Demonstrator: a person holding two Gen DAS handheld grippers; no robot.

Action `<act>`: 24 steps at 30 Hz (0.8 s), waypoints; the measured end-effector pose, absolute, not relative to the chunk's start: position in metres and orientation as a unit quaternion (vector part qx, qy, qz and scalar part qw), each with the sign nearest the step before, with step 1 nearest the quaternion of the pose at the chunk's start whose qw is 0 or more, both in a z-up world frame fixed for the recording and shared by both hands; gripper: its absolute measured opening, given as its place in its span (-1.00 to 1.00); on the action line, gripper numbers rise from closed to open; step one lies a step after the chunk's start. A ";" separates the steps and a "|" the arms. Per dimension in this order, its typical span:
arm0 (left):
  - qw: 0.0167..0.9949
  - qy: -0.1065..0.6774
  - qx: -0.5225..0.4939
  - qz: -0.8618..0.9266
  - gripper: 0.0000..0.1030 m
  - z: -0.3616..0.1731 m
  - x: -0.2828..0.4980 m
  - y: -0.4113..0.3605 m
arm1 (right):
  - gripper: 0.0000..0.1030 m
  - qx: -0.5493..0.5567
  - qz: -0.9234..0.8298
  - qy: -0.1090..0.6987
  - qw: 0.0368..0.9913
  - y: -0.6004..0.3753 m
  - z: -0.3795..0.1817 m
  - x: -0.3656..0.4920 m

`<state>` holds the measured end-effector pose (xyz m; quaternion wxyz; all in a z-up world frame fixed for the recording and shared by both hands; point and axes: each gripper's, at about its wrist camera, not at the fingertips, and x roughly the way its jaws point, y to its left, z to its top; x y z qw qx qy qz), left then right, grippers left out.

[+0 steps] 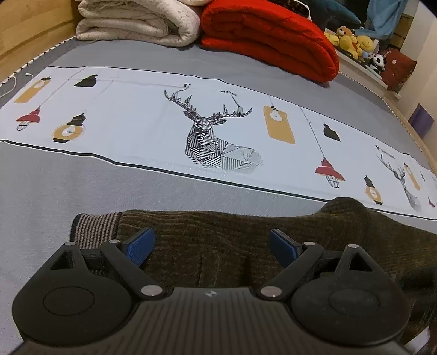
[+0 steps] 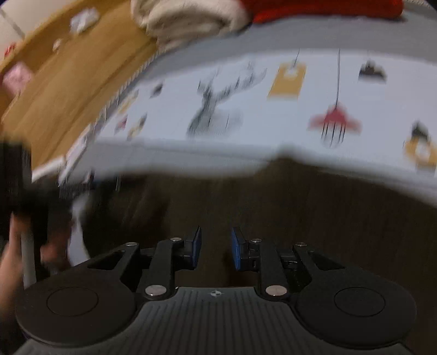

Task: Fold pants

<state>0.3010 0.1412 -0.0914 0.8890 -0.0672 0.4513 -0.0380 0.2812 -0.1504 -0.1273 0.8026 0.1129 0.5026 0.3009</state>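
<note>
Dark olive corduroy pants [image 1: 224,245] lie on the grey bed cover near the front, with a striped ribbed band [image 1: 95,226] at their left end. My left gripper [image 1: 211,245] hovers over them with its blue pads [image 1: 139,245] spread wide and nothing between them. The right wrist view is motion-blurred. There the pants [image 2: 314,213] fill the lower half, and my right gripper [image 2: 215,247] sits above them with a narrow gap between its pads and no cloth in it. A hand [image 2: 11,262] and a dark shape show at the left edge.
A folded cream blanket [image 1: 136,21] and a folded red blanket [image 1: 267,38] lie at the far end of the bed. Plush toys [image 1: 355,41] sit at the back right. The bed's wooden frame [image 1: 30,27] runs along the left. A deer-printed panel [image 1: 213,131] crosses the cover.
</note>
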 end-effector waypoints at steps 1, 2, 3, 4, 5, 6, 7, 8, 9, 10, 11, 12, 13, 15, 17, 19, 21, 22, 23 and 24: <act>0.889 0.451 -0.067 -0.035 0.82 -0.091 0.299 0.143 | -0.52 0.115 0.301 0.528 0.786 -0.147 -0.140 0.271; 0.890 0.451 -0.068 -0.032 0.82 -0.090 0.298 0.144 | -0.50 0.116 0.303 0.562 0.761 -0.144 -0.155 0.261; 0.890 0.450 -0.069 -0.029 0.82 -0.090 0.297 0.146 | -0.50 0.120 0.306 0.560 0.760 -0.143 -0.162 0.248; 0.890 0.450 -0.070 -0.025 0.82 -0.090 0.297 0.148 | -0.51 0.108 0.308 0.527 0.784 -0.143 -0.158 0.231; 0.889 0.451 -0.071 -0.018 0.82 -0.090 0.296 0.150 | -0.51 0.075 0.324 0.521 0.786 -0.139 -0.155 0.219; 0.889 0.452 -0.071 -0.015 0.82 -0.091 0.296 0.151 | -0.51 0.054 0.332 0.515 0.788 -0.136 -0.151 0.211; 0.888 0.454 -0.070 -0.016 0.82 -0.091 0.297 0.152 | -0.51 0.041 0.335 0.517 0.787 -0.135 -0.148 0.207; 0.888 0.454 -0.067 -0.016 0.82 -0.091 0.297 0.151 | -0.51 0.035 0.333 0.522 0.785 -0.135 -0.145 0.208; 0.889 0.454 -0.062 -0.015 0.82 -0.091 0.297 0.150 | -0.52 0.030 0.326 0.527 0.784 -0.134 -0.141 0.213; 0.889 0.454 -0.057 -0.014 0.82 -0.092 0.297 0.148 | -0.52 0.029 0.311 0.530 0.788 -0.134 -0.135 0.220; 0.890 0.453 -0.051 -0.012 0.82 -0.092 0.296 0.147 | -0.52 0.034 0.295 0.519 0.801 -0.136 -0.127 0.232; 0.890 0.453 -0.045 -0.011 0.82 -0.093 0.296 0.145 | -0.52 0.044 0.283 0.499 0.818 -0.140 -0.118 0.242; 0.890 0.453 -0.040 -0.011 0.82 -0.093 0.297 0.144 | -0.51 0.057 0.268 0.471 0.839 -0.143 -0.109 0.255; 0.890 0.454 -0.037 -0.010 0.82 -0.094 0.297 0.143 | -0.52 0.074 0.231 0.413 0.878 -0.151 -0.096 0.282; 0.890 0.455 -0.039 -0.011 0.82 -0.095 0.298 0.144 | -0.52 0.062 0.195 0.372 0.905 -0.149 -0.093 0.308; 0.889 0.456 -0.040 -0.013 0.82 -0.096 0.298 0.145 | -0.52 0.020 0.179 0.356 0.917 -0.140 -0.105 0.327; 0.889 0.456 -0.041 -0.016 0.82 -0.096 0.299 0.147 | -0.60 -0.018 0.166 0.394 0.904 -0.131 -0.137 0.353; 0.889 0.456 -0.042 -0.017 0.82 -0.096 0.299 0.147 | -0.61 -0.016 0.165 0.384 0.908 -0.130 -0.148 0.358; 0.888 0.457 -0.043 -0.018 0.82 -0.096 0.300 0.148 | -0.60 -0.023 0.168 0.365 0.915 -0.127 -0.150 0.360; 0.888 0.458 -0.047 -0.018 0.82 -0.096 0.300 0.149 | -0.59 -0.026 0.167 0.361 0.917 -0.125 -0.149 0.362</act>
